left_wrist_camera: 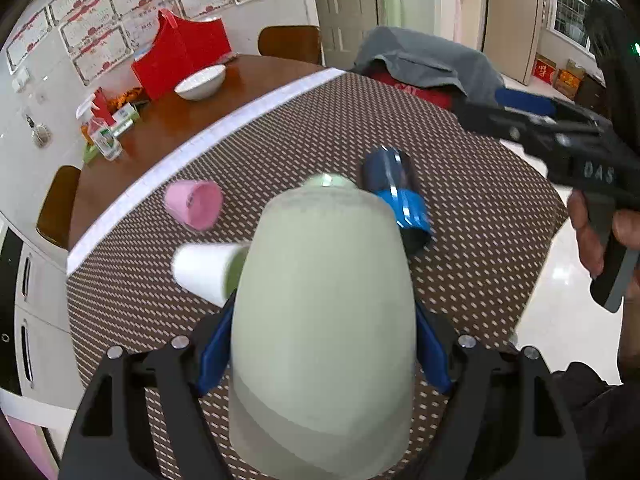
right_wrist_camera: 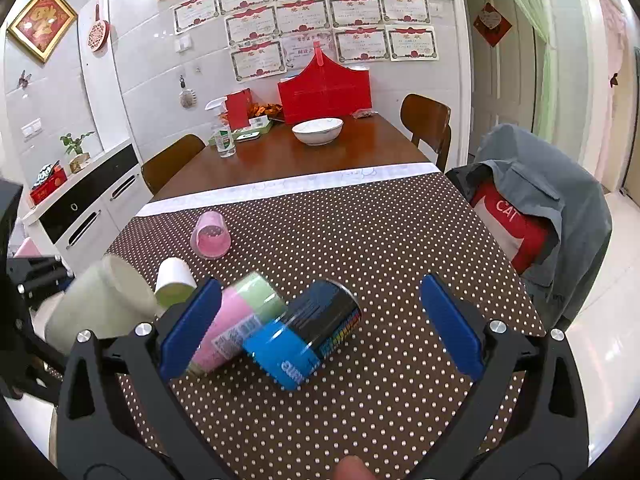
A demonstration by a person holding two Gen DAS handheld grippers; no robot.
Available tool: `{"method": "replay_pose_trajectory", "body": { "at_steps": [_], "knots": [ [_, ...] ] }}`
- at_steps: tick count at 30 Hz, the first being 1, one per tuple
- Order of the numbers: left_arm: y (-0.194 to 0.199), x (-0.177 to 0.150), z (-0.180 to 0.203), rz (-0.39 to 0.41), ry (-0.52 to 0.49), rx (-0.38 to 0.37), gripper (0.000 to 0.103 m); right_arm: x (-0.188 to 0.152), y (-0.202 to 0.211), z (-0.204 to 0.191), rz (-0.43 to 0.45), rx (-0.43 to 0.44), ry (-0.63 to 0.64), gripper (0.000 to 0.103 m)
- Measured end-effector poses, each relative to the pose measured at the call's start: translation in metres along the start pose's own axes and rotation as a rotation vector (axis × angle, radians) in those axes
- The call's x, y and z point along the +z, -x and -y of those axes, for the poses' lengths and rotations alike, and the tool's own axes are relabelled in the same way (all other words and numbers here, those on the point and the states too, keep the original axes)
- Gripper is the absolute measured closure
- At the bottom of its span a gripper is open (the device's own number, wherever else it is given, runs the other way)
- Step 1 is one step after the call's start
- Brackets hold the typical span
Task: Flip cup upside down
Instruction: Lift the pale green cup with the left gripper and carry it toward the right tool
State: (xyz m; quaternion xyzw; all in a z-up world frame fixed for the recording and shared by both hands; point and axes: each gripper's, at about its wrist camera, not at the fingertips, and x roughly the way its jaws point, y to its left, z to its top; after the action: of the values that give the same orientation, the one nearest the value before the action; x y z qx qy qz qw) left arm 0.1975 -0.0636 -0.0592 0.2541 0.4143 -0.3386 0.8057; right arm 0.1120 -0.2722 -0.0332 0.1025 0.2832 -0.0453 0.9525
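My left gripper (left_wrist_camera: pixel 322 344) is shut on a pale green cup (left_wrist_camera: pixel 324 320), held above the dotted tablecloth; in the right wrist view the same cup (right_wrist_camera: pixel 100 300) is tilted at the left with its open mouth toward the table's middle. My right gripper (right_wrist_camera: pixel 320 320) is open and empty, its blue pads either side of a blue-and-black can (right_wrist_camera: pixel 308 336) lying on the cloth. It also shows in the left wrist view (left_wrist_camera: pixel 532 120) at the right. A pink-and-green cup (right_wrist_camera: pixel 240 320), a white cup (right_wrist_camera: pixel 174 280) and a pink cup (right_wrist_camera: pixel 210 236) lie on their sides.
A brown dotted tablecloth (right_wrist_camera: pixel 360 240) covers the near table half. Beyond lie a white bowl (right_wrist_camera: pixel 317 131), a red box (right_wrist_camera: pixel 324 92) and a spray bottle (right_wrist_camera: pixel 224 136). A chair with a grey jacket (right_wrist_camera: pixel 548 208) stands at the right edge.
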Motion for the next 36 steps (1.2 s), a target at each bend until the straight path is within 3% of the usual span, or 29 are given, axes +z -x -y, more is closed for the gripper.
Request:
{"method": "replay_pose_trajectory", "body": {
  "at_steps": [13, 22, 31, 36],
  "knots": [
    [-0.055, -0.039, 0.046, -0.094, 0.021, -0.054, 0.027, -0.035, 0.008, 0.013, -0.034, -0.004, -0.013, 0.006],
    [-0.076, -0.048, 0.064, -0.158, -0.023, -0.005, 0.027, -0.045, 0.013, 0.018, -0.037, -0.012, -0.026, 0.006],
    [-0.078, -0.044, 0.065, -0.168, -0.011, 0.012, 0.026, -0.047, 0.018, 0.021, -0.032, -0.019, -0.028, 0.006],
    [-0.070, -0.039, 0.067, -0.126, -0.023, 0.052, 0.011, -0.048, 0.020, 0.021, -0.036, -0.021, -0.029, 0.006]
  ]
}}
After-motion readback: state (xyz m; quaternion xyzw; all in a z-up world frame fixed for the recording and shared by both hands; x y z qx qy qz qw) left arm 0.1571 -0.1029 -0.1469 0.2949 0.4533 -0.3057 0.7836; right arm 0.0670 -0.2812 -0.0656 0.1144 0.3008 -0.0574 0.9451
